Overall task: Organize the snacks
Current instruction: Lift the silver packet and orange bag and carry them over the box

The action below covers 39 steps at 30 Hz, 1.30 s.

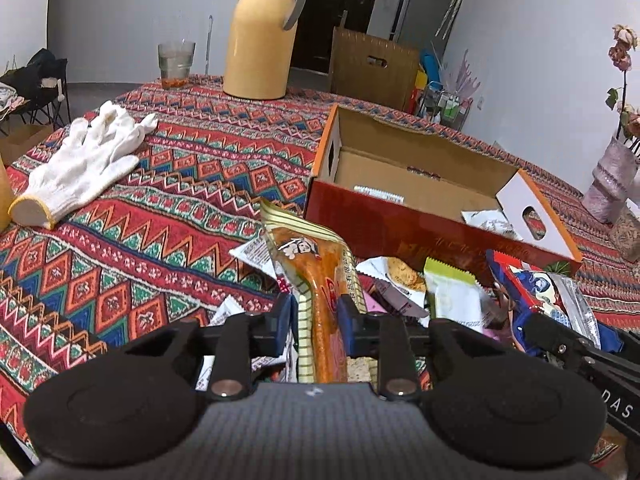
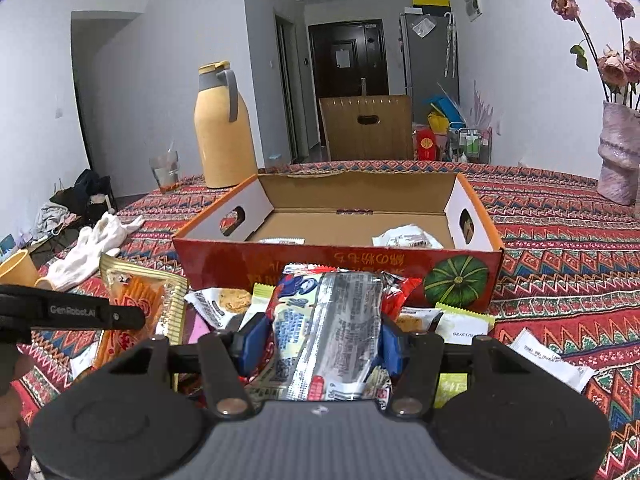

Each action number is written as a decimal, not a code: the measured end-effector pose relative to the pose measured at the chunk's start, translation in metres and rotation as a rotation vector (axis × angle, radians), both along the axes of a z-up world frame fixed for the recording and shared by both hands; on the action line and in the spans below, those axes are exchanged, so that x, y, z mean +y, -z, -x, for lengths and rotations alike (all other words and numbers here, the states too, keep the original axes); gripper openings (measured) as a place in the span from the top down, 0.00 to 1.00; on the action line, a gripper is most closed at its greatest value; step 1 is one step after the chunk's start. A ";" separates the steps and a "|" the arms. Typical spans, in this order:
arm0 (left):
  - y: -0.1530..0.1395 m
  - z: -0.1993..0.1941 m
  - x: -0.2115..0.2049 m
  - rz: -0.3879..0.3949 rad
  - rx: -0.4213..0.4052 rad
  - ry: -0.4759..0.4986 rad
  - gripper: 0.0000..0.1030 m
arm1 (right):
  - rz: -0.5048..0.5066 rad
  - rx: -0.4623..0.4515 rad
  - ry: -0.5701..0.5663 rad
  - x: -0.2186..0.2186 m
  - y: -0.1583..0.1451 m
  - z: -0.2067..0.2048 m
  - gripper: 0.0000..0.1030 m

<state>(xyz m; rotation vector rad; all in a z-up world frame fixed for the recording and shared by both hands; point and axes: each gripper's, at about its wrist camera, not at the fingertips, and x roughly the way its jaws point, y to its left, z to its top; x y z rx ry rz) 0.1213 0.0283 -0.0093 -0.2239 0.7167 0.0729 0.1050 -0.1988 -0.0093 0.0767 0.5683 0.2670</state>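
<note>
My left gripper (image 1: 318,320) is shut on a long orange snack packet (image 1: 316,276) and holds it upright over the snack pile. My right gripper (image 2: 322,344) is shut on a blue, silver and red snack packet (image 2: 332,320). A red cardboard box (image 1: 420,232) stands open just beyond the pile, with a few white packets (image 1: 490,220) inside; it also shows in the right wrist view (image 2: 304,264). Loose snack packets (image 2: 224,304) lie in front of the box. The orange packet (image 2: 132,312) and the left gripper show at the left of the right wrist view.
A white glove (image 1: 84,164) lies on the patterned tablecloth at the left. A yellow thermos (image 1: 262,36) and a glass (image 1: 176,64) stand at the far side. A vase of dried roses (image 2: 618,156) stands at the right. A yellow cup (image 2: 18,270) is at the left edge.
</note>
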 end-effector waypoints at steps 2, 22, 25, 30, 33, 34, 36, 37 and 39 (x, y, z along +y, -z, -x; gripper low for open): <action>-0.004 0.000 0.000 -0.004 -0.010 0.001 0.75 | -0.003 -0.006 0.004 -0.001 -0.003 0.000 0.45; -0.087 -0.022 -0.017 -0.066 -0.209 0.049 0.77 | -0.049 -0.100 0.047 -0.013 -0.041 -0.026 0.45; -0.099 -0.031 -0.022 -0.071 -0.238 0.060 0.77 | -0.054 -0.111 0.053 -0.016 -0.045 -0.034 0.45; -0.113 -0.052 -0.033 -0.080 -0.275 0.077 0.77 | -0.068 -0.133 0.071 -0.019 -0.054 -0.054 0.45; -0.118 -0.069 -0.041 -0.084 -0.286 0.092 0.77 | -0.076 -0.143 0.088 -0.021 -0.057 -0.068 0.45; -0.117 -0.075 -0.044 -0.085 -0.285 0.099 0.77 | -0.079 -0.143 0.094 -0.022 -0.057 -0.074 0.45; -0.114 -0.089 -0.050 -0.086 -0.274 0.112 0.77 | -0.082 -0.141 0.110 -0.024 -0.057 -0.085 0.45; -0.110 -0.097 -0.053 -0.082 -0.262 0.118 0.77 | -0.083 -0.138 0.118 -0.025 -0.056 -0.091 0.45; -0.104 -0.111 -0.056 -0.068 -0.239 0.123 0.77 | -0.084 -0.131 0.131 -0.025 -0.053 -0.103 0.45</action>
